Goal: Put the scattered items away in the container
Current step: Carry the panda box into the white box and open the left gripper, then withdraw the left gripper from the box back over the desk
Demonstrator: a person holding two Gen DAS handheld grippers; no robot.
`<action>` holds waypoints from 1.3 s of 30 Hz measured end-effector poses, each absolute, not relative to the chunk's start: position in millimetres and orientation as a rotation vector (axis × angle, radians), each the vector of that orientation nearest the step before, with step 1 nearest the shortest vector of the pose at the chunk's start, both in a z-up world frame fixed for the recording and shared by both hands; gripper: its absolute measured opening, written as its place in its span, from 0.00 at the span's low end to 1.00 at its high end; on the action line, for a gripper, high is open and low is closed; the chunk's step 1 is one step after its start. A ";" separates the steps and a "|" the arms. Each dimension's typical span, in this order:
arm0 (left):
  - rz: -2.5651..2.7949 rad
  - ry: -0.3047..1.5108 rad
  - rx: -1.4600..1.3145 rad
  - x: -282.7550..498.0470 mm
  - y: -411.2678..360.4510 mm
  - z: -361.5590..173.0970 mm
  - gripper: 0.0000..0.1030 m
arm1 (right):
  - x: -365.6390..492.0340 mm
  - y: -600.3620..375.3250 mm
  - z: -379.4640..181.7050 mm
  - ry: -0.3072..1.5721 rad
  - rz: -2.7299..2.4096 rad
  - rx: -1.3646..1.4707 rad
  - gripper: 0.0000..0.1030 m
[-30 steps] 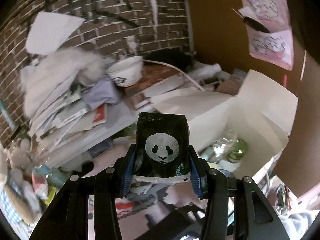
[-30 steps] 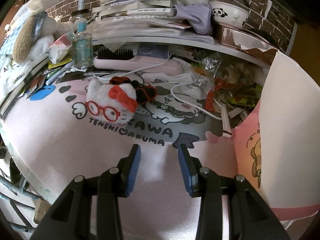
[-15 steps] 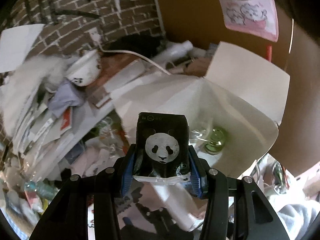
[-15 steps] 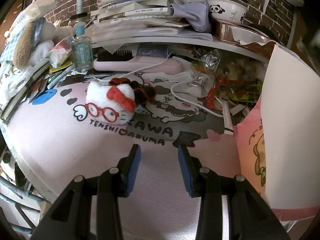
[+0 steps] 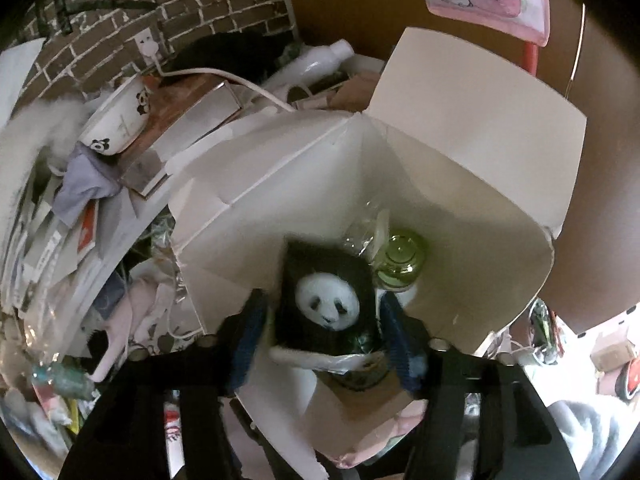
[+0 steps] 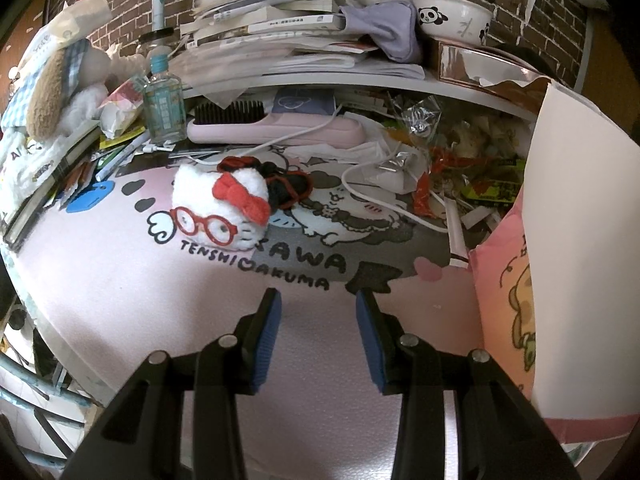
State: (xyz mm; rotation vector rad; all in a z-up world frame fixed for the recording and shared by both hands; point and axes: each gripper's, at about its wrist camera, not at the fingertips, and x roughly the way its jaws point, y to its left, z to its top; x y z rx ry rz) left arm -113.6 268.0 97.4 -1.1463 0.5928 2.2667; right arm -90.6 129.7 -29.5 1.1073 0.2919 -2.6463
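Note:
In the left wrist view my left gripper [image 5: 324, 302] hangs over the open white box [image 5: 460, 184], jaws parted. The black panda pack [image 5: 326, 300] sits blurred between the fingers, with a gap on its left side, tipping down into the box. A green glass jar [image 5: 400, 260] and a clear wrapper [image 5: 368, 224] lie inside the box. In the right wrist view my right gripper [image 6: 318, 320] is open and holds nothing, low over the pink mat [image 6: 120, 280]. A white cat plush with red glasses [image 6: 220, 208] and a black-and-red hair tie [image 6: 288, 184] lie ahead of it.
The box's flap [image 6: 576, 240] stands at the right of the mat. Behind the plush are a pink hairbrush [image 6: 272, 128], a glass bottle [image 6: 164, 108], a white cable [image 6: 384, 204] and wrappers. A shelf carries stacked books [image 6: 280, 28] and a panda bowl [image 6: 452, 16].
My left gripper swung right and down over the box, and its fingers have spread off the panda pack, which now drops away. My right gripper has barely moved.

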 end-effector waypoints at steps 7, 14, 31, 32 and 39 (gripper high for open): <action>2.281 0.521 -1.057 -102.5 259.6 116.8 0.78 | -90.9 130.3 -29.4 0.287 -2.645 1.109 0.35; 2.406 0.463 -0.903 -86.2 227.9 143.1 0.87 | -91.1 130.4 -29.2 0.287 -2.646 1.110 0.35; 2.791 0.172 -0.836 -62.6 57.1 159.8 0.94 | -91.7 133.3 -30.3 0.232 -2.616 1.111 0.40; 2.812 0.172 -0.841 -60.9 51.6 157.2 0.94 | -91.7 133.7 -30.6 0.221 -2.614 1.112 0.43; 2.982 0.161 -0.963 -66.1 10.9 117.0 0.94 | -87.8 138.5 -25.9 0.126 -2.603 1.073 0.56</action>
